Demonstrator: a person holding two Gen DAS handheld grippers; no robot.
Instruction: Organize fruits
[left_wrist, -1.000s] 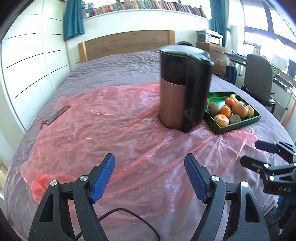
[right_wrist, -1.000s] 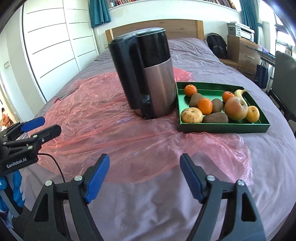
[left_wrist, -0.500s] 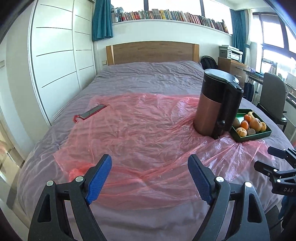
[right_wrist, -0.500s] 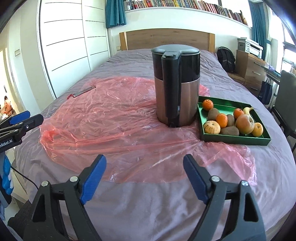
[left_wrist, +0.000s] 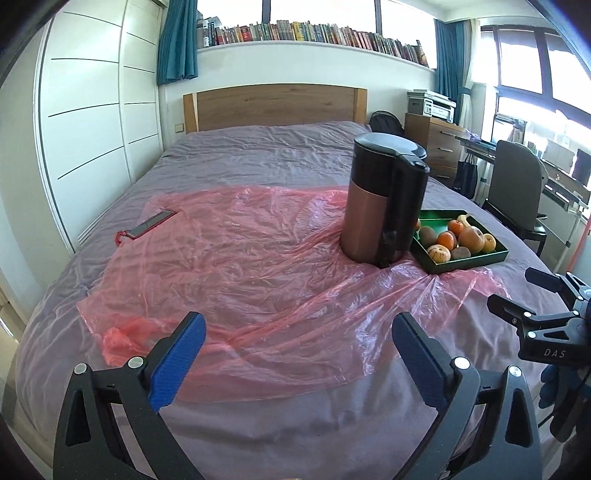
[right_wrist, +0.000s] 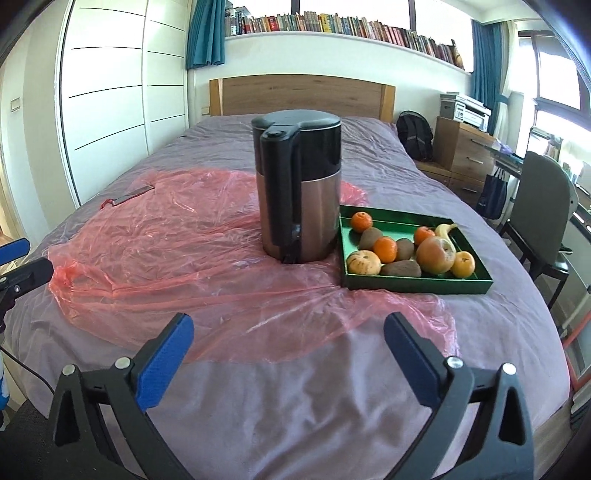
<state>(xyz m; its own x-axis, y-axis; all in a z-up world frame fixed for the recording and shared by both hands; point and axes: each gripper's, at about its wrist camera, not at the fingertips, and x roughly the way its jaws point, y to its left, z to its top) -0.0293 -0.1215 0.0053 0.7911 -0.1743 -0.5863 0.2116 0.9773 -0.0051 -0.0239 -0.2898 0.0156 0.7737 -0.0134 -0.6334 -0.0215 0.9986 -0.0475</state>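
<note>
All fruits (right_wrist: 406, 249) sit in green tray (right_wrist: 417, 285) on bed, beside kettle (right_wrist: 299, 192); none loose. Fits sorted or pre-sort. Left gripper (left_wrist: 295, 356) & right gripper (right_wrist: 290, 349): fingers wide, holding nothing.

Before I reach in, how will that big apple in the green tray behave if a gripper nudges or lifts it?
The big apple looks round and smooth, so it may roll or slip under a nudge. It seems the heaviest fruit there. Sitting against the banana and a small orange in the green tray, it would probably shove them.
</note>
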